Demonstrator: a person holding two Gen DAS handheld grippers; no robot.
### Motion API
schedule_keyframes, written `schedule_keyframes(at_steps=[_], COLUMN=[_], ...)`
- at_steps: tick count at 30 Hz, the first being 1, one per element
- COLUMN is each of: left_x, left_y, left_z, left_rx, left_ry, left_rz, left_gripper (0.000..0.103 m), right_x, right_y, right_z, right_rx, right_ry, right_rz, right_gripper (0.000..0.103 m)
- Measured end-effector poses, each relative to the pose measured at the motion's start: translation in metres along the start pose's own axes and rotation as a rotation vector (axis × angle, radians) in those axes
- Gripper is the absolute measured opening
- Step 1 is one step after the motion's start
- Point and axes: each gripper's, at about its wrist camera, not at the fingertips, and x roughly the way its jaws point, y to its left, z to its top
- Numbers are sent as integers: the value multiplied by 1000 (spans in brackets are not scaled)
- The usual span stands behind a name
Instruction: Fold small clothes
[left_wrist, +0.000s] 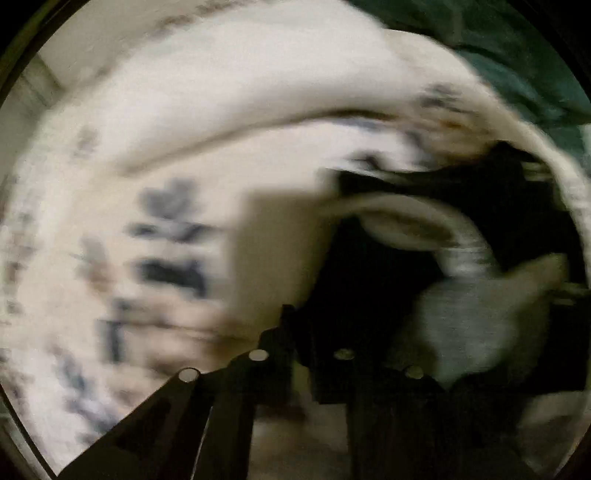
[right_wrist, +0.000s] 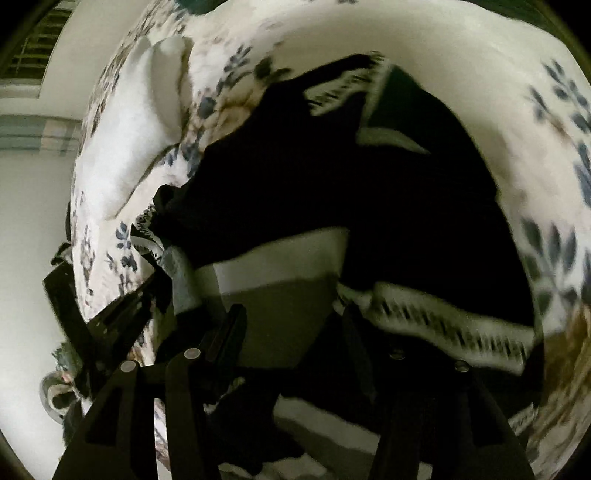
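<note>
Black garment (right_wrist: 332, 177) on floral bedding (right_wrist: 122, 177); R tongs (right_wrist: 288, 317) apart, L closed.

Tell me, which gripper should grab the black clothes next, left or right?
Probably the right gripper: its jaws stand open directly over the black garment on the flowery bedspread, nothing between them. The left gripper is shut at the garment's edge; its blurred view hides whether it pinches cloth.
</note>
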Motion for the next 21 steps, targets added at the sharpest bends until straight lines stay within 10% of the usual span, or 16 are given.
schedule_keyframes(at_steps=[6,10,15,21], left_x=[-23,-68,-104,-118], left_y=[66,84,76,51], left_z=[-12,-62,-174,-304], left_rx=[-200,-287,-419,-503], left_ry=[78,64,187,345], left_rz=[-225,-364,-458,-404], left_gripper=[11,66,66,66], right_x=[-22,-48,-92,-130], right_y=[-17,-34,-77,-153], right_z=[-30,-73,-143,-216], right_rx=[25,36,102,145], right_ry=[16,50,108,124], right_rz=[21,6,-74,-192], right_gripper=[57,56,57,68])
